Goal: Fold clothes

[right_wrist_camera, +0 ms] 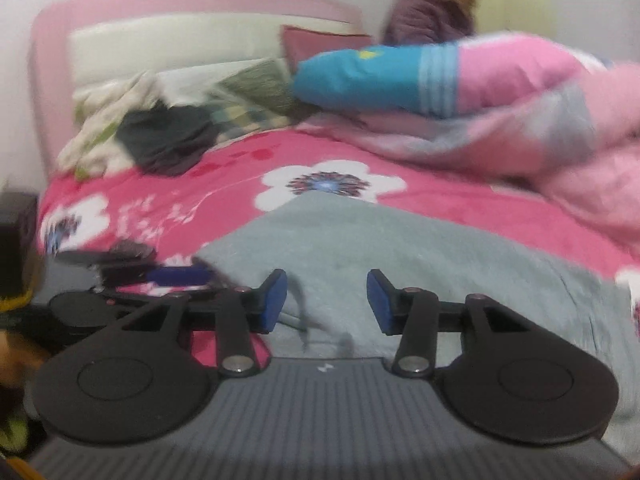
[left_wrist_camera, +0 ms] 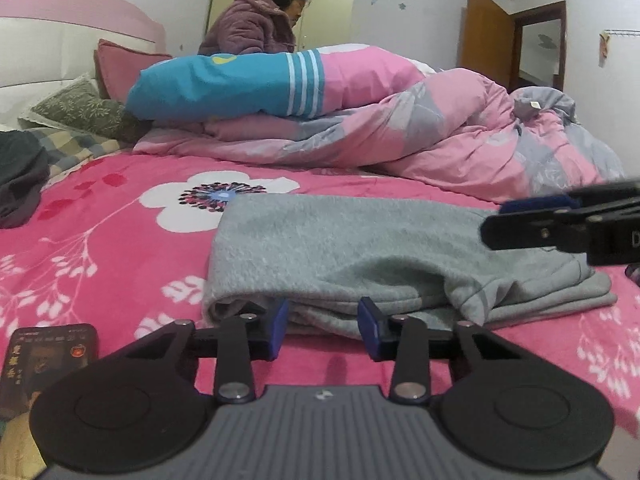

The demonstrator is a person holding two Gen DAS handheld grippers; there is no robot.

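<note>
A grey garment (left_wrist_camera: 360,248) lies folded flat on the pink flowered bedsheet (left_wrist_camera: 120,240). My left gripper (left_wrist_camera: 324,330) sits low at the garment's near edge. Its blue pads stand apart, with the folded hem just at their tips and not pinched. My right gripper (right_wrist_camera: 326,300) hovers open over the same grey garment (right_wrist_camera: 400,248), nothing between its fingers. In the left wrist view the right gripper (left_wrist_camera: 520,220) reaches in from the right edge above the garment. The right wrist view, which is blurred, shows the left gripper (right_wrist_camera: 176,276) at the garment's left corner.
A pink and grey quilt (left_wrist_camera: 460,140) with a blue and pink pillow (left_wrist_camera: 240,84) is heaped at the far side. A person in a purple jacket (left_wrist_camera: 256,24) sits beyond it. Dark clothes (right_wrist_camera: 168,140) lie near the headboard. A dark printed box (left_wrist_camera: 44,356) rests at the near left.
</note>
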